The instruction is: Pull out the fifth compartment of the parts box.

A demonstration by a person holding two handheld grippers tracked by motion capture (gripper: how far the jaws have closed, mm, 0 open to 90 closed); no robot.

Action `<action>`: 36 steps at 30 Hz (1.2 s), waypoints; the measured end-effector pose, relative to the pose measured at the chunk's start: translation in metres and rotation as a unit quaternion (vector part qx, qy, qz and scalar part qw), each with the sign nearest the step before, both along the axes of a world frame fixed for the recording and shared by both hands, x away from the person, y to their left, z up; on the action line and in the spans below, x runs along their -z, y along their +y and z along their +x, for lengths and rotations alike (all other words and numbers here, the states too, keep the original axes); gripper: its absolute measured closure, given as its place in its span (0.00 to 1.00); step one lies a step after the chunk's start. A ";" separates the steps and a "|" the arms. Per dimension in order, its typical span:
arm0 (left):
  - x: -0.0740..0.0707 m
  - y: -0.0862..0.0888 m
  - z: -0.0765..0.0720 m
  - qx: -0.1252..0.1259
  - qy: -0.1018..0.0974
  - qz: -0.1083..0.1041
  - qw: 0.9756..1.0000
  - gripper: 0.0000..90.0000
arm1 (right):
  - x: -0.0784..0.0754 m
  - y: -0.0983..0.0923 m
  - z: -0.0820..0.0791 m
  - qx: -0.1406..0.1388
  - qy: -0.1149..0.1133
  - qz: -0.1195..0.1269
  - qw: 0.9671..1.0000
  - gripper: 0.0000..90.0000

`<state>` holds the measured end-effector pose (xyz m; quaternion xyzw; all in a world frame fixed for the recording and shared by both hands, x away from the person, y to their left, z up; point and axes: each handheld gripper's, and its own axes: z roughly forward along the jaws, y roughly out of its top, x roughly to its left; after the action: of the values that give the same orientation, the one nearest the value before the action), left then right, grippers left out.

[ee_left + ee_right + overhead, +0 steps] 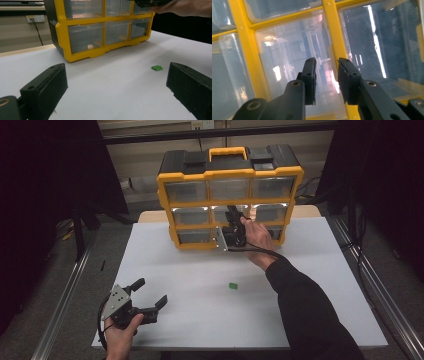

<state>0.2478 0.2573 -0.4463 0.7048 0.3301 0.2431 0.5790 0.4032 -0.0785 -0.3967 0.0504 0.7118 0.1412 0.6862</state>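
Observation:
A yellow and black organizer with several clear drawers stands upright at the back of the white table. My right gripper is held up against its middle row. In the right gripper view the right gripper has its jaws a narrow gap apart in front of a clear drawer and a yellow post; I see nothing pinched between them. My left gripper rests low at the table's front left, jaws wide open and empty. A small green block lies on the table between the two hands.
In the left gripper view the left gripper faces the organizer, and the green block lies just inside its right jaw. A small pale item sits in the bottom left drawer. Metal rails run along both sides of the table.

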 end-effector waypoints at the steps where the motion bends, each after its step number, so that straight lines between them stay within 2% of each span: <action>1: 0.000 0.000 0.000 0.001 -0.001 0.000 1.000 0.04 | 0.000 0.000 0.000 0.003 0.000 0.001 1.000 0.77; 7: 0.000 0.001 0.000 0.000 -0.001 -0.001 1.000 0.04 | 0.001 0.001 0.001 0.005 -0.005 -0.003 1.000 0.79; 10: 0.000 0.000 0.000 0.003 0.000 0.007 1.000 0.04 | 0.000 0.002 0.002 0.005 -0.009 -0.009 1.000 0.81; 14: 0.000 0.000 0.000 0.003 -0.002 0.002 1.000 0.04 | 0.000 0.002 0.003 0.013 -0.016 -0.010 1.000 0.83; 24: -0.001 0.001 0.000 0.002 -0.003 0.004 1.000 0.04 | 0.002 0.004 0.003 0.017 -0.023 -0.022 0.999 0.84; 30: 0.000 0.001 0.000 0.001 -0.002 0.002 1.000 0.04 | 0.002 0.005 0.002 0.023 -0.023 -0.014 0.999 0.86; 32: 0.000 0.001 0.000 0.001 -0.002 0.001 1.000 0.04 | 0.002 0.004 0.001 0.018 -0.027 -0.023 0.999 0.87; 36: 0.000 0.000 0.000 0.002 -0.003 0.003 1.000 0.04 | 0.002 0.004 0.001 0.019 -0.027 -0.017 0.999 0.87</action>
<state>0.2480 0.2577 -0.4461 0.7063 0.3263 0.2449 0.5785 0.4038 -0.0749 -0.3987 0.0482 0.6944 0.1171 0.7084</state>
